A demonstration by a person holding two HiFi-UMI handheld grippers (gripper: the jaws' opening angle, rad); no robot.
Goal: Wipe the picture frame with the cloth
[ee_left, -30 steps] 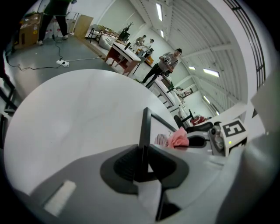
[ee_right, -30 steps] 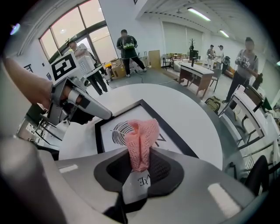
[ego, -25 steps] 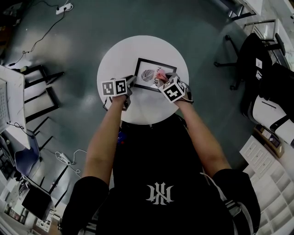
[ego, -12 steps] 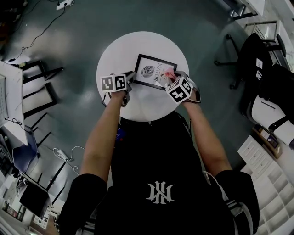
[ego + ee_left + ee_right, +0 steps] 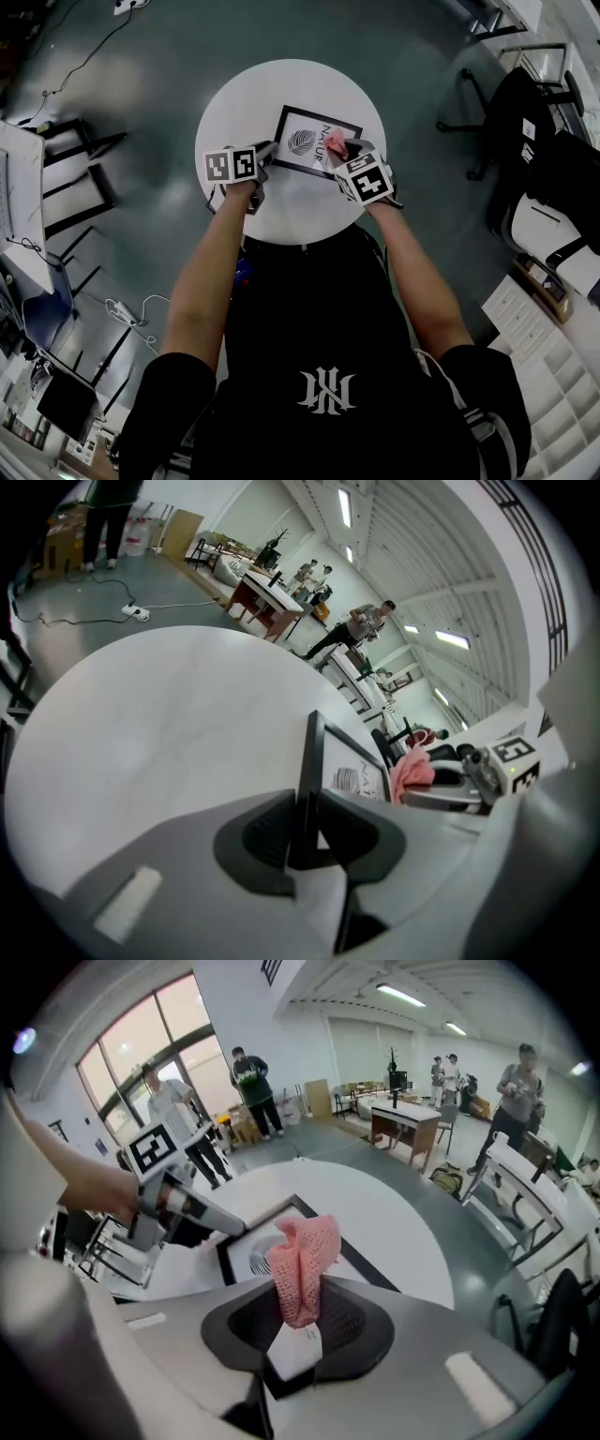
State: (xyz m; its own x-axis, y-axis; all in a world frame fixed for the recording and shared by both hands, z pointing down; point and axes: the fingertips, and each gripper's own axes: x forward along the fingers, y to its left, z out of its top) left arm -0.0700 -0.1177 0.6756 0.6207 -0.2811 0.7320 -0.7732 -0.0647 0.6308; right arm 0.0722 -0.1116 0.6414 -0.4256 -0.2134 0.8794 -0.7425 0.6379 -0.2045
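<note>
My left tool clamps the black edge of the picture frame; my right tool pinches a pink mesh cloth (crumpled) over it, upper centre, on the round white surface.

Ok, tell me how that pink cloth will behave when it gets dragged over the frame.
The pink cloth looks floppy: it sits crumpled in the right hand-held gripper. Its open mesh suggests it is light and grips rather than slides. It will likely fold under pressure, while the picture frame, pinched by the left hand-held gripper, should hardly shift.
</note>
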